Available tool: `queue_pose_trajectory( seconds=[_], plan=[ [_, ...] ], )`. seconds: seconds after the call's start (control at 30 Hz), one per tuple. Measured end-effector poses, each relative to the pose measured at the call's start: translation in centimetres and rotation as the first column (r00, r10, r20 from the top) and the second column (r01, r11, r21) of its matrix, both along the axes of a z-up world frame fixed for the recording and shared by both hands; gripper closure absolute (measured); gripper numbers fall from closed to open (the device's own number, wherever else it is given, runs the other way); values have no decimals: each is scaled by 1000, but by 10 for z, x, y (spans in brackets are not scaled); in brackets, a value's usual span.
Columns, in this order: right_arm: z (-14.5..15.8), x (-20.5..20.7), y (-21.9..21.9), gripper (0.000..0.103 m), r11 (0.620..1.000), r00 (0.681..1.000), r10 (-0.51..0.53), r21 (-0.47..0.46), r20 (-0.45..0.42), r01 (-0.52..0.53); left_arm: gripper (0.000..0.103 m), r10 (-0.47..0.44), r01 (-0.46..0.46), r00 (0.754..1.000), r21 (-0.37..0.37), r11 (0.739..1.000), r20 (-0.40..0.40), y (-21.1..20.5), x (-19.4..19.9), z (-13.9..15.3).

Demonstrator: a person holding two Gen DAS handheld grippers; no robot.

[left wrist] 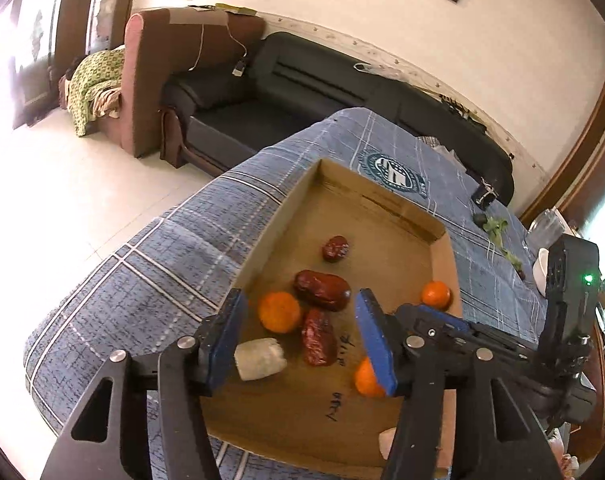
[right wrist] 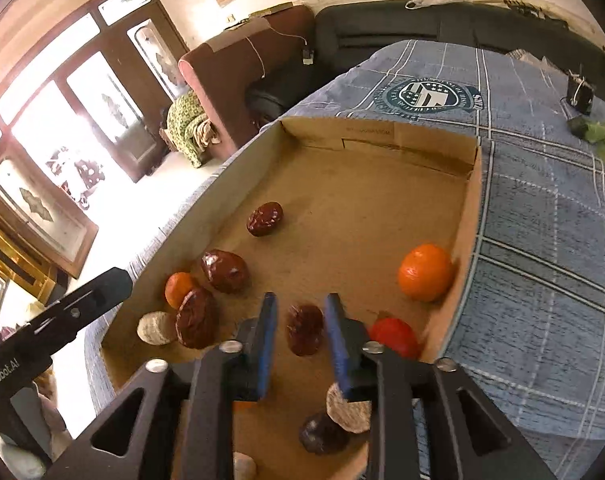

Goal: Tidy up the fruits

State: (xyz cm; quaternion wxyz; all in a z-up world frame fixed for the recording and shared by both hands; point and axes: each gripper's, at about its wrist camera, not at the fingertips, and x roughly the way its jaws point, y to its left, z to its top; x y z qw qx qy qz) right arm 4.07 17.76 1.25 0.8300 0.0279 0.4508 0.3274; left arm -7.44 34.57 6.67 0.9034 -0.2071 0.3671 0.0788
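- At the lower left of the right wrist view, a pale stubby piece (right wrist: 155,329) lies by the left wall of the cardboard tray (right wrist: 468,216), touching a big wrinkled date (right wrist: 196,324) with a small orange (right wrist: 179,287) tucked behind them.
- Just above and right of those, another dark date (right wrist: 225,271) rests on the tray floor, and a smaller date (right wrist: 264,219) sits alone near the middle.
- In the left wrist view the left gripper (left wrist: 298,328) hangs over this same cluster, fingers spread wide and holding nothing.
- At lower centre of the right wrist view, the right gripper (right wrist: 298,326) has its blue pads either side of a reddish date (right wrist: 304,330). The fingers look partly closed around it, but I cannot tell whether they actually pinch it or just frame it from above.
- Right of that pad a red fruit (right wrist: 394,336) lies by the tray's right wall, and further up a bright orange (right wrist: 425,278) sits in the corner there.
- My reading: this is the pick stage, with fruit still mixed together. Next, the right fingers would need to close firmly on the reddish date and lift it without knocking the red fruit beside it.
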Motion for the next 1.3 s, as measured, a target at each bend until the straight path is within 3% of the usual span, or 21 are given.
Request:
queue_pose_trajectory(
  seconds=[0.07, 0.23, 0.37, 0.53, 0.67, 0.97, 1.3],
  plan=[
    [2, 1, -3, 51, 1000, 1000, -14, 16, 5, 14, 44, 7, -7, 1000, -9, 1000, -4, 3, 1, -2],
    [19, -4, -21, 49, 997, 998, -57, 44, 38, 55, 44, -2, 2, 1000, -6, 1000, -6, -3, 2, -1],
    [34, -16, -49, 41, 989, 989, -128, 77, 80, 122, 42, -28, 28, 1000, 22, 999, -2, -19, 4, 5],
    [48, -41, -85, 36, 974, 958, -226, 38, 178, 223, 37, -91, 91, 996, 117, 989, -2, -61, 4, 10],
    [43, -65, -126, 31, 942, 916, -325, 0, 234, 334, 32, -156, 155, 988, 218, 963, -14, -107, 5, 11],
    [18, -81, -201, 31, 878, 867, -473, 7, 156, 478, 31, -298, 302, 953, 272, 914, -56, -178, 4, 6],
    [9, -89, -225, 30, 865, 854, -500, 33, 140, 501, 31, -338, 348, 937, 322, 880, -89, -213, 3, 4]
  ],
)
